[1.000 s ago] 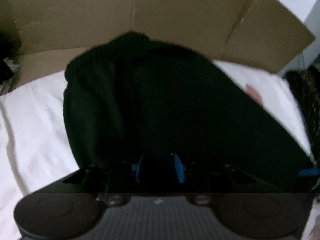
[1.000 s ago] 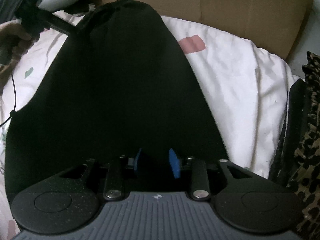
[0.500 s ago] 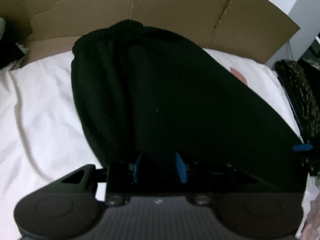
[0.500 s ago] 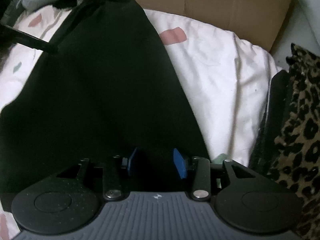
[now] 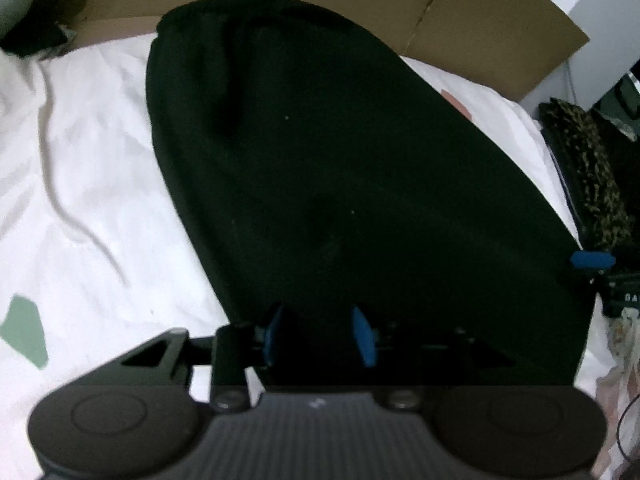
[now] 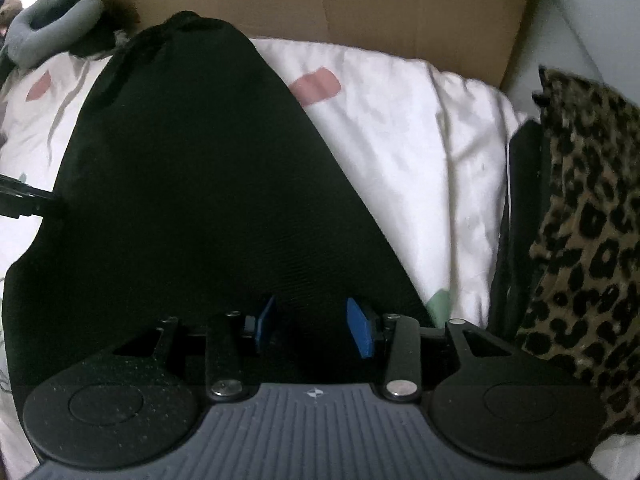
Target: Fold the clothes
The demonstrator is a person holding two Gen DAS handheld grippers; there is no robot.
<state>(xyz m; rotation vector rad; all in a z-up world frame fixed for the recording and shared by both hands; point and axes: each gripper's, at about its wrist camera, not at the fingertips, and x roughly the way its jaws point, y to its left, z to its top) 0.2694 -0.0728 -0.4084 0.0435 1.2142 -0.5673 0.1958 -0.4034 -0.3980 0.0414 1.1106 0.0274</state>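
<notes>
I am looking down both tools at once: the left gripper (image 5: 318, 334) is showing its blue pads (image 5: 362, 336) spread with dark cloth lying between and over them, and the right gripper (image 6: 314, 328) is likewise standing spread, its pads (image 6: 360, 332) apart with nothing pinched that I can make out. Ahead of both, the black garment (image 5: 340, 168) is filling the middle of each frame, running from the near edge by the fingers up to a gathered hem at the top centre, lying on the white sheet (image 5: 88, 184). It is reading to me as soft, limp and light, likely to sag and drag instead of holding shape, so I am judging the near corners as the places to take hold, one per tool. Beyond it a cardboard box (image 6: 400, 12) is standing along the top, and a leopard-print cloth (image 6: 580, 220) is lying at the right edge.
</notes>
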